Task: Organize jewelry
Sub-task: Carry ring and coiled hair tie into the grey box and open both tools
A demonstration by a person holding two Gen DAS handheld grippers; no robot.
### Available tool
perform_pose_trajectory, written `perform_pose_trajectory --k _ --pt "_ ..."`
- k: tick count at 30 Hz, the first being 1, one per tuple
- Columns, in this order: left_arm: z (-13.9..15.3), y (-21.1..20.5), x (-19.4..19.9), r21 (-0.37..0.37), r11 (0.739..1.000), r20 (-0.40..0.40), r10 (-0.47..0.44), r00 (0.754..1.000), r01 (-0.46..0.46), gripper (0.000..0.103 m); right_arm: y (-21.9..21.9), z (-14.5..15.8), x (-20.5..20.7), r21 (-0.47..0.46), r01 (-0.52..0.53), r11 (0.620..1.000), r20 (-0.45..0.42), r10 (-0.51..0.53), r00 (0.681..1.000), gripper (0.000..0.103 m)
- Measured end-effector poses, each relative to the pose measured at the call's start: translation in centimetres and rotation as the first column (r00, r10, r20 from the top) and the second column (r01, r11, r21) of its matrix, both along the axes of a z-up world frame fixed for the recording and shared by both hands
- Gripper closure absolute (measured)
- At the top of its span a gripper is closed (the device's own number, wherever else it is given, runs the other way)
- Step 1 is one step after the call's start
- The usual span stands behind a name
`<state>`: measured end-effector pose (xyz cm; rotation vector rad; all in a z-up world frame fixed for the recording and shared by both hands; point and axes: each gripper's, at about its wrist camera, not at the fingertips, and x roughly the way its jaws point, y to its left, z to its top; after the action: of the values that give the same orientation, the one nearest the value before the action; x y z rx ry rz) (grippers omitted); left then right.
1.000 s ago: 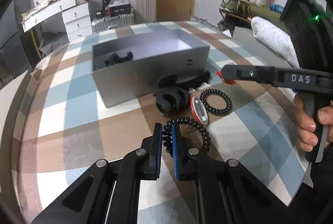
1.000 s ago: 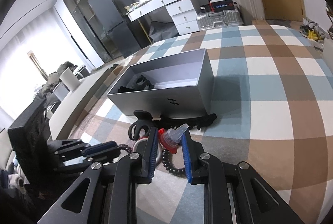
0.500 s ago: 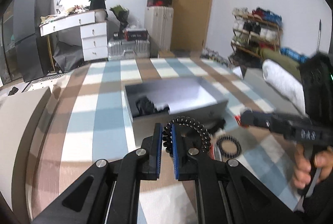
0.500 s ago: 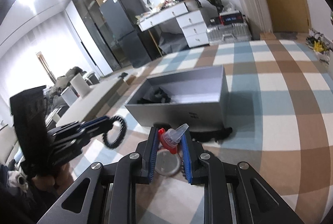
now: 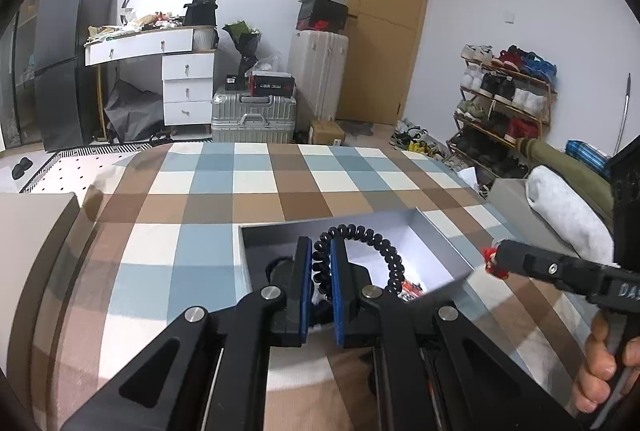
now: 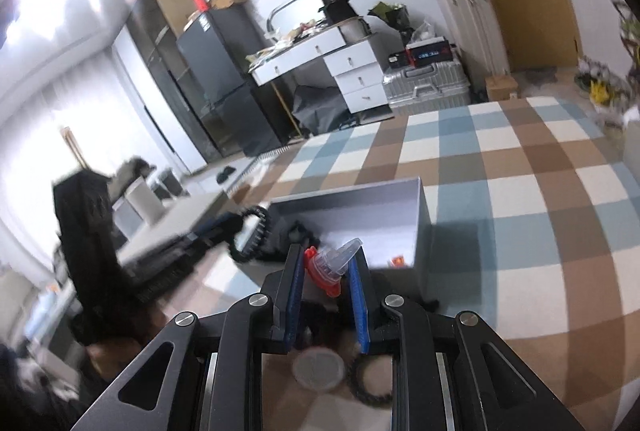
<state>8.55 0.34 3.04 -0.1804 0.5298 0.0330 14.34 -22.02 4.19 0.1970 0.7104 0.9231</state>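
Observation:
My left gripper (image 5: pixel 321 251) is shut on a black spiral hair tie (image 5: pixel 384 251), and the loop hangs over the open grey box (image 5: pixel 280 227). A black hair claw (image 5: pixel 276 269) lies in the box's left end. To the right, my right gripper (image 5: pixel 496 265) holds something red beside the box's corner. In the right wrist view that gripper (image 6: pixel 324 265) is shut on a red and clear clip (image 6: pixel 328 267) just short of the grey box (image 6: pixel 420 223). The left gripper (image 6: pixel 224 227) and its hair tie (image 6: pixel 252 231) show blurred at the box's left.
The box stands on a blue, brown and white checked cloth (image 5: pixel 180 251). Under my right gripper lie a round silver disc (image 6: pixel 318 367) and another black spiral tie (image 6: pixel 372 383). A person's hand (image 5: pixel 600 371) grips the right handle. Drawers, suitcases and a shoe rack stand beyond the table.
My left gripper has lifted the spiral tie off the cloth and carried it over the box. My right gripper has risen toward the box with the red clip.

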Motion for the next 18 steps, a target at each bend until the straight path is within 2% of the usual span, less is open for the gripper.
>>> perform_pose_trajectory --k 6,18 --pt "-1.0 0.3 0.5 -0.029 1.000 -0.009 0.003 1.000 -0.003 0.099 1.8 0.2 1.8 0.005 0.012 1.000 -0.019 -0.012 1.000 0.082" --pt "-1.4 0.2 0.7 -0.027 1.000 -0.046 0.012 0.999 -0.013 0.099 4.2 -2.6 3.7 -0.081 -0.002 0.997 -0.081 -0.005 0.997 0.081"
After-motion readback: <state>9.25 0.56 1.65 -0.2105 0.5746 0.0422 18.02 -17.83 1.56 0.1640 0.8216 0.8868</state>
